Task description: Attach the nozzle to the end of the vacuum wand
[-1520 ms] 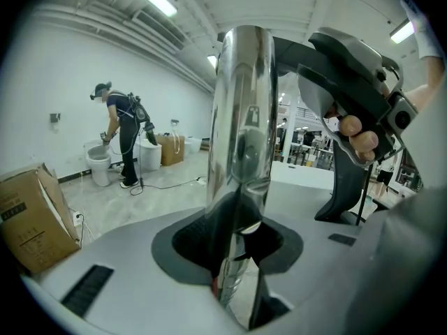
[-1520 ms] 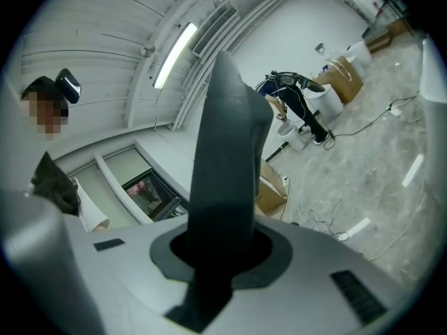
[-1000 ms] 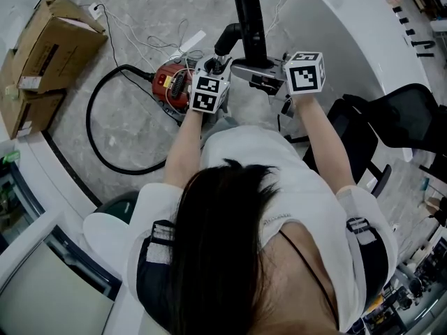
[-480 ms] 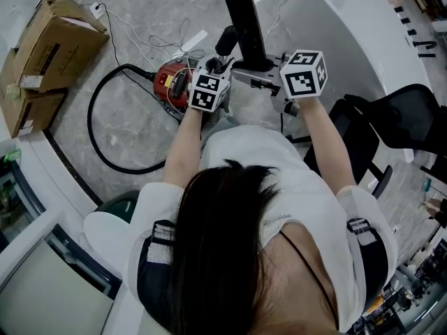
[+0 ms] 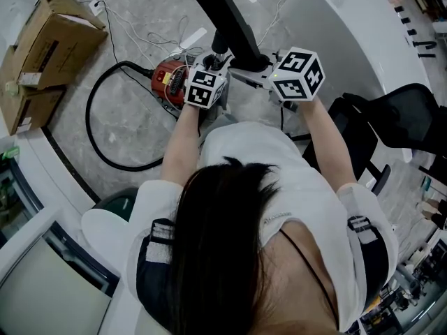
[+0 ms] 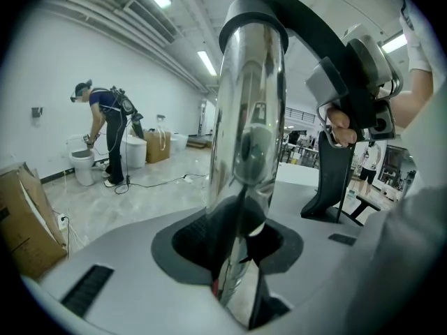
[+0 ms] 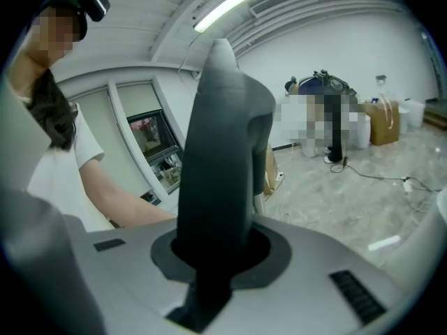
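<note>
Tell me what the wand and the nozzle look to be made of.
Wand: probably polished, chrome-like metal; its tube mirrors the room and the ceiling lights.
Nozzle: likely moulded plastic, dark grey to black with a matte finish; it shows only soft, dull highlights and rounded edges.

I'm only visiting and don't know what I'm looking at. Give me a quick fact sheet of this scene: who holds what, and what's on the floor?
left gripper: shut on the shiny metal wand
right gripper: shut on the black nozzle
nozzle and wand: close together, not yet joined
floor: red vacuum cleaner with a looping black hose
left edge of floor: cardboard boxes
</note>
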The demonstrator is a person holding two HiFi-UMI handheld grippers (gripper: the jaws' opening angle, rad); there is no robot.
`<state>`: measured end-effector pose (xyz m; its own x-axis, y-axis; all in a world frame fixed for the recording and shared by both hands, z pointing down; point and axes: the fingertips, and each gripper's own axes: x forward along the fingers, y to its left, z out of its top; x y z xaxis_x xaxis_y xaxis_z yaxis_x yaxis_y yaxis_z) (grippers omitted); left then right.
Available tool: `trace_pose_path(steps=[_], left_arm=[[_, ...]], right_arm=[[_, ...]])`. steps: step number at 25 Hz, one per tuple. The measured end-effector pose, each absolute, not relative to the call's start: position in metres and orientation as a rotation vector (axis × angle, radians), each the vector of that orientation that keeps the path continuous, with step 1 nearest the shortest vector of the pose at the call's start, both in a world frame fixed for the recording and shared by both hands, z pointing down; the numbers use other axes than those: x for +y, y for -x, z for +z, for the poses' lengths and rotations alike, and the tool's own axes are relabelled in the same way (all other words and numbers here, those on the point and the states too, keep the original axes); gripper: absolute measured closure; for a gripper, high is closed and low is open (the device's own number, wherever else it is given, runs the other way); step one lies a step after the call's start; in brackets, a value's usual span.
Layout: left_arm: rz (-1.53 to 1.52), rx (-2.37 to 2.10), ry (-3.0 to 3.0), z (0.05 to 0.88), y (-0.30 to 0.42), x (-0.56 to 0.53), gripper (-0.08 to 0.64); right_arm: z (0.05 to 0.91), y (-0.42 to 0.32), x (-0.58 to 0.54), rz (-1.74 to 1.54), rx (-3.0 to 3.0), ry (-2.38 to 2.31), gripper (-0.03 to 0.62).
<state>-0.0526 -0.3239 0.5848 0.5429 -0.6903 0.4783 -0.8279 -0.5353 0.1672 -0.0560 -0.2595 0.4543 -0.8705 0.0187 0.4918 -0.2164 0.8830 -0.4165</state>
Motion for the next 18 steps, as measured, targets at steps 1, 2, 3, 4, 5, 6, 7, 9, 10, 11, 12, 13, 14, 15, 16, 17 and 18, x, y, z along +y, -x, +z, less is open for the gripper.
trace_pose_path(steps=[1,2,3,4,5,6,7,9,10,11,12,13,14,15,16,17,18], left_arm=[[0.505,-1.250,-2.406,0.585,0.053,-0.324,0.440],[0.499,-1.260,-2.401,0.585,0.053,-0.324,0.440],[0.493,-1.270,-2.396,0.584,0.053,-0.324,0.440],[0.490,-1.274,-2.393,0.584,0.053,-0.324,0.440],[0.491,-1.271,-2.395,0.584,0.052,-0.324,0.440],[0.496,-1.263,-2.398,0.584,0.051,-0.324,0.440],[0.502,-1.253,-2.402,0.585,0.051,-0.324,0.440],[0.508,-1.242,-2.405,0.585,0.051,-0.324,0.440],[0.509,-1.239,-2.405,0.585,0.052,-0.324,0.440],[0.511,-1.236,-2.406,0.585,0.052,-0.324,0.440],[0.513,-1.232,-2.407,0.585,0.052,-0.324,0.440],[0.516,-1.226,-2.410,0.585,0.052,-0.324,0.440],[0.519,-1.222,-2.412,0.585,0.052,-0.325,0.440],[0.520,-1.220,-2.413,0.585,0.051,-0.324,0.440],[0.520,-1.220,-2.413,0.585,0.051,-0.324,0.440],[0.519,-1.220,-2.412,0.585,0.051,-0.324,0.440],[0.518,-1.220,-2.411,0.586,0.052,-0.324,0.440]], right_arm=[[0.455,0.056,-0.259,0.611,-2.549,-0.145,0.522],[0.455,0.055,-0.259,0.579,-2.543,-0.145,0.522],[0.455,0.055,-0.259,0.550,-2.536,-0.144,0.522],[0.455,0.055,-0.259,0.525,-2.528,-0.144,0.523],[0.456,0.054,-0.258,0.502,-2.521,-0.145,0.523],[0.457,0.054,-0.258,0.483,-2.513,-0.147,0.523],[0.459,0.054,-0.259,0.464,-2.505,-0.150,0.523],[0.464,0.053,-0.260,0.433,-2.482,-0.162,0.523],[0.468,0.053,-0.261,0.417,-2.467,-0.168,0.523],[0.471,0.053,-0.261,0.398,-2.452,-0.173,0.525],[0.473,0.053,-0.262,0.381,-2.441,-0.177,0.525],[0.474,0.053,-0.262,0.368,-2.434,-0.180,0.525],[0.474,0.052,-0.262,0.357,-2.428,-0.182,0.525],[0.475,0.052,-0.262,0.344,-2.422,-0.184,0.525],[0.475,0.052,-0.263,0.327,-2.416,-0.187,0.525],[0.476,0.052,-0.263,0.309,-2.410,-0.192,0.525],[0.476,0.052,-0.264,0.292,-2.405,-0.197,0.525]])
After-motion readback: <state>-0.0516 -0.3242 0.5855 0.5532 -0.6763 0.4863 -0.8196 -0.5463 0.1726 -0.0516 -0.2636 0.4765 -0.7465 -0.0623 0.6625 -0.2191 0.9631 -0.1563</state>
